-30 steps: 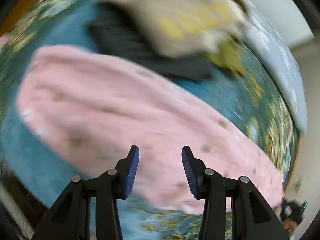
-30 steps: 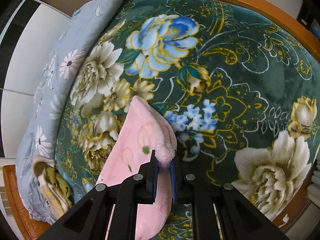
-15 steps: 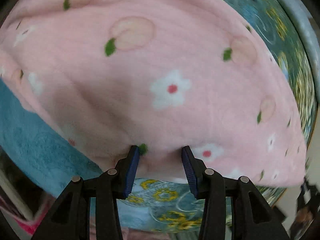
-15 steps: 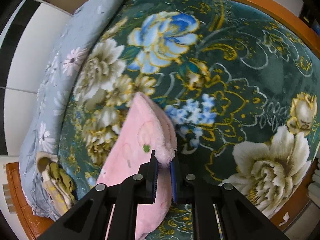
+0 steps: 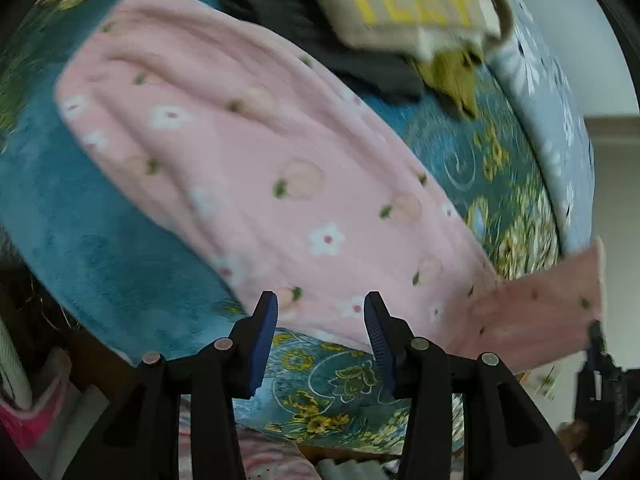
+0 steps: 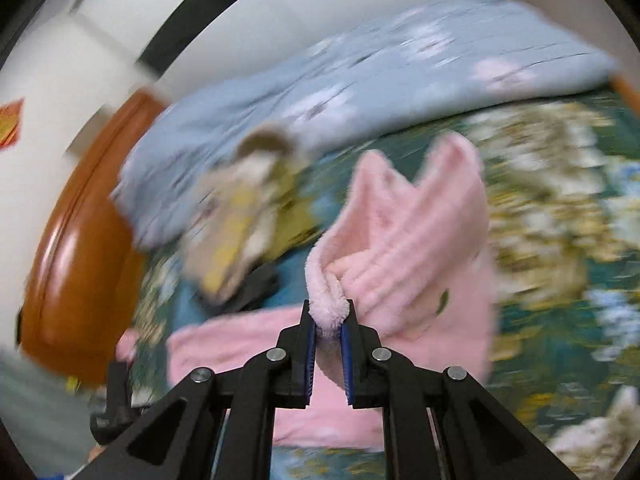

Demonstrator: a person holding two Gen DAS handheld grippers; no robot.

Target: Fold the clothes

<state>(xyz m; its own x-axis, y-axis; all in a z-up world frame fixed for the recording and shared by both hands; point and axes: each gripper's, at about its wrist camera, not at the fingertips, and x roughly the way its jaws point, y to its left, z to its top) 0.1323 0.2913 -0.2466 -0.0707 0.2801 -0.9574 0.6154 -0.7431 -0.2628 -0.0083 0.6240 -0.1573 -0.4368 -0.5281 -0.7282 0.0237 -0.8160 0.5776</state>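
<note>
Over bedspread [image 5: 100, 240]: left tool [image 5: 320, 312] backed off, gaping, empty; right tool [image 6: 328, 324] swung round, still clamping pink garment [image 6: 400, 240].

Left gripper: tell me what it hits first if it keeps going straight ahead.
Probably the pink fleece garment: the open left gripper points at its near edge, nothing between. Depth is unclear in the blur.

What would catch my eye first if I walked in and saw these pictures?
The fluffy pink garment with peaches and flowers, spread across the green floral blanket. The right gripper pinches a thick fold of it, while the left gripper hangs open at its near edge. Behind lies a beige garment with yellow lettering.
</note>
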